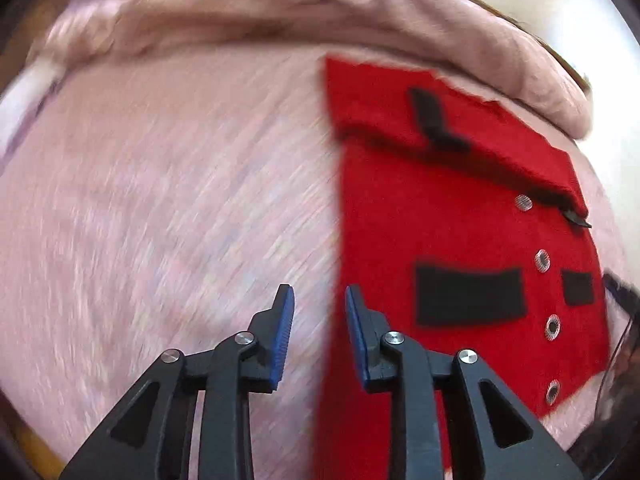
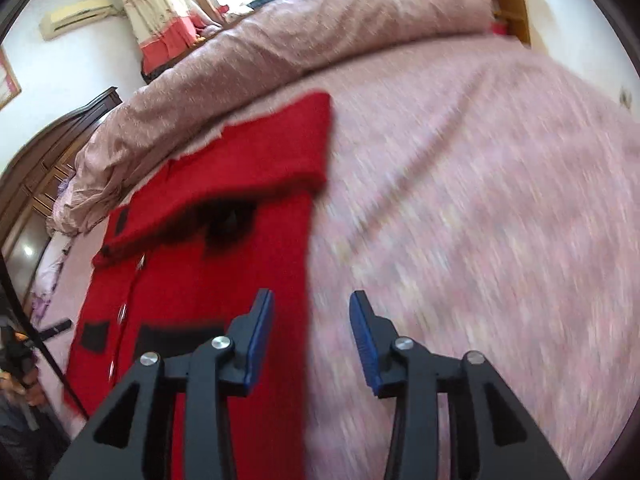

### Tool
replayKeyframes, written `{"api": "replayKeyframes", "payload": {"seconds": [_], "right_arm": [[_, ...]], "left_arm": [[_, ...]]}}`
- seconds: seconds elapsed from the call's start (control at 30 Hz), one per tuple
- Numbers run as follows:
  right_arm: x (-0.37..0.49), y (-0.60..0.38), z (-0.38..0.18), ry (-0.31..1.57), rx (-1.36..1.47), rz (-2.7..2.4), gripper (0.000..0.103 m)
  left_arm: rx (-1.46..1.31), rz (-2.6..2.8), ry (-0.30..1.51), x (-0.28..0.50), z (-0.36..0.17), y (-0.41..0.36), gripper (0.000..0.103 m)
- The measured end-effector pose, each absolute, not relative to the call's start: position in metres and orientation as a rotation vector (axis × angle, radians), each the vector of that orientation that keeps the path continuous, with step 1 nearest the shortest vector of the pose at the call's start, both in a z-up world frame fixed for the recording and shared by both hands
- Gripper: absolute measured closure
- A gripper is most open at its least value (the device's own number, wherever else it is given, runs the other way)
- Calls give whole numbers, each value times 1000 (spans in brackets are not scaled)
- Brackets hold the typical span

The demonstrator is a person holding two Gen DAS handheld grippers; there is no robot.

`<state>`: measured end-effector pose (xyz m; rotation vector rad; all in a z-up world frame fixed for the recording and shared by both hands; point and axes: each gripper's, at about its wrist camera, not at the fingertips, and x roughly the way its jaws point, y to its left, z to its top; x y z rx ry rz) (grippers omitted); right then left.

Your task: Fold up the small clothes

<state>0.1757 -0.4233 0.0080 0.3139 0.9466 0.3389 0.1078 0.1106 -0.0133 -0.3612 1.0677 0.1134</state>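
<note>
A small red jacket [image 1: 448, 224] with black pocket patches and silver snaps lies flat on the pink bed cover, its top part folded down over the body. It also shows in the right wrist view [image 2: 224, 248]. My left gripper [image 1: 319, 312] is open and empty, hovering just above the jacket's left edge. My right gripper [image 2: 311, 320] is open and empty, hovering just above the jacket's right edge. Both views are motion blurred.
A rolled pink quilt [image 2: 304, 36] lies along the far side of the bed behind the jacket. The pink bed cover [image 2: 500, 208] spreads wide to the right. A dark wooden wardrobe [image 2: 48, 152] and a window with curtains stand beyond.
</note>
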Motion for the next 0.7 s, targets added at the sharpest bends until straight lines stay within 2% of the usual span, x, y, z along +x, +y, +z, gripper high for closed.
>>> {"api": "replayKeyframes", "payload": {"seconds": [0.1, 0.23, 0.33, 0.47, 0.6, 0.7], "right_arm": [[145, -449, 0, 969, 453, 385, 61], [107, -475, -17, 989, 691, 497, 54], [82, -483, -27, 980, 799, 544, 54], [64, -480, -34, 974, 831, 576, 54], [62, -466, -35, 994, 835, 598, 54], [63, -457, -35, 999, 821, 602, 52]], "left_arm": [[-543, 63, 1089, 90, -18, 132, 79], [-566, -25, 1077, 71, -18, 127, 71], [-618, -56, 1054, 48, -29, 122, 69], [-716, -115, 1017, 24, -32, 120, 56], [-729, -158, 1023, 14, -32, 115, 51], [-732, -180, 1013, 22, -32, 108, 41]]}}
